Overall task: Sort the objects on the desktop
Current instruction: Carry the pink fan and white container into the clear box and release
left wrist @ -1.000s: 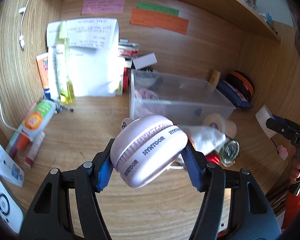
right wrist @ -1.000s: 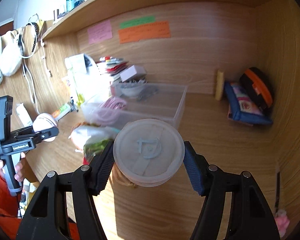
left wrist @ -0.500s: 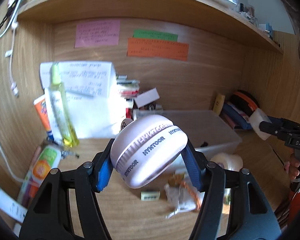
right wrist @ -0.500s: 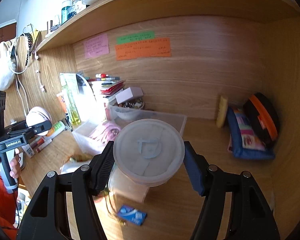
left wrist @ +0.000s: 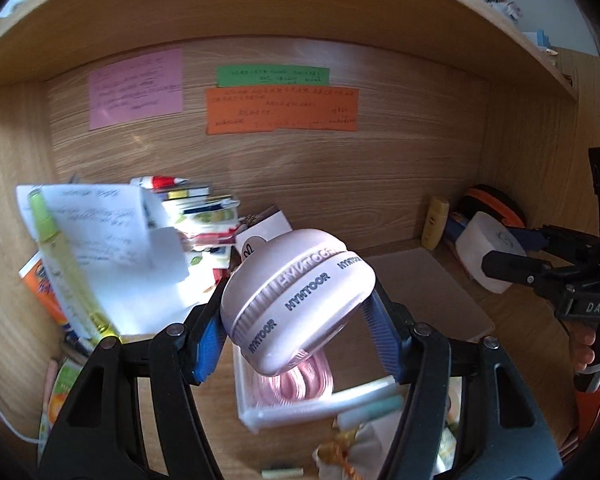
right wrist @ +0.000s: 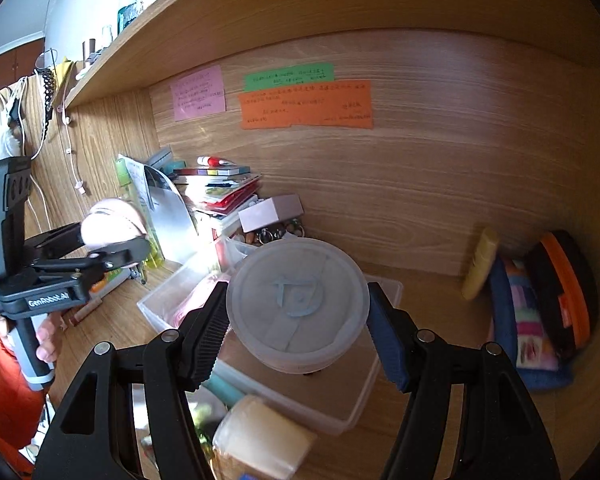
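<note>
My left gripper (left wrist: 298, 338) is shut on a pale pink round case (left wrist: 296, 300) printed HYMTOOR and holds it above the near end of a clear plastic bin (left wrist: 432, 292). A pink coiled cable (left wrist: 304, 380) lies in that bin. My right gripper (right wrist: 298, 334) is shut on a frosted round plastic container (right wrist: 298, 306) with a blue mark on its lid, held above the same bin (right wrist: 332, 404). The left gripper also shows in the right wrist view (right wrist: 116, 250), and the right one in the left wrist view (left wrist: 512, 258).
A leaning stack of books and papers (left wrist: 148, 240) and a yellow-green bottle (left wrist: 66, 268) stand at the back left. A small box (right wrist: 270, 214) sits behind the bin. An orange-black case (right wrist: 566, 292) and a blue pouch (right wrist: 516, 328) lie at the right wall. Tape roll (right wrist: 260, 438) and wrappers lie in front.
Both grippers have risen and moved forward with their objects, so the bin now lies beneath them. The back wall and its notes look nearer.
</note>
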Action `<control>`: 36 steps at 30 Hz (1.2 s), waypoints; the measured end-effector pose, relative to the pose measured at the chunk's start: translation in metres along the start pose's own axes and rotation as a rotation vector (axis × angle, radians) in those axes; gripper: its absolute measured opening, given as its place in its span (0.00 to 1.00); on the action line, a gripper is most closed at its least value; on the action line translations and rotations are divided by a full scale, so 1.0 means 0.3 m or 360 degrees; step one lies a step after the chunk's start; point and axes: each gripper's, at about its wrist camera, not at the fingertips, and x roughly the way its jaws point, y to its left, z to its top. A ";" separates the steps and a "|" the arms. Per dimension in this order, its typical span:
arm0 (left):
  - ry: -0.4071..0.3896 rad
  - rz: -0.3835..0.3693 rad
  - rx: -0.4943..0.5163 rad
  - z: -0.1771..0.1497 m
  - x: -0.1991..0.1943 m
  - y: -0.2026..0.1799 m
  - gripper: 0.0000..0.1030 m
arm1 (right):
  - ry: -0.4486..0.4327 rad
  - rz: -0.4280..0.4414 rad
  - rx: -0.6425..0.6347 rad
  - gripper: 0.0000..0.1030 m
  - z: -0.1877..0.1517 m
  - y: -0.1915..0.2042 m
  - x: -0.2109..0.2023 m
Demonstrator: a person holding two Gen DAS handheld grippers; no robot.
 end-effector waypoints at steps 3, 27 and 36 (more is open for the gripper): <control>0.0028 -0.0018 0.0019 0.018 0.043 -0.012 0.61 | 0.0019 0.0004 -0.0014 0.61 0.025 0.000 0.032; 0.0441 -0.0195 0.0017 -0.089 0.347 -0.026 0.61 | 0.0381 0.0008 0.0036 0.61 -0.089 -0.030 0.307; 0.0479 -0.0184 0.0066 -0.112 0.374 -0.055 0.61 | 0.0445 -0.0029 0.0014 0.61 -0.121 -0.016 0.345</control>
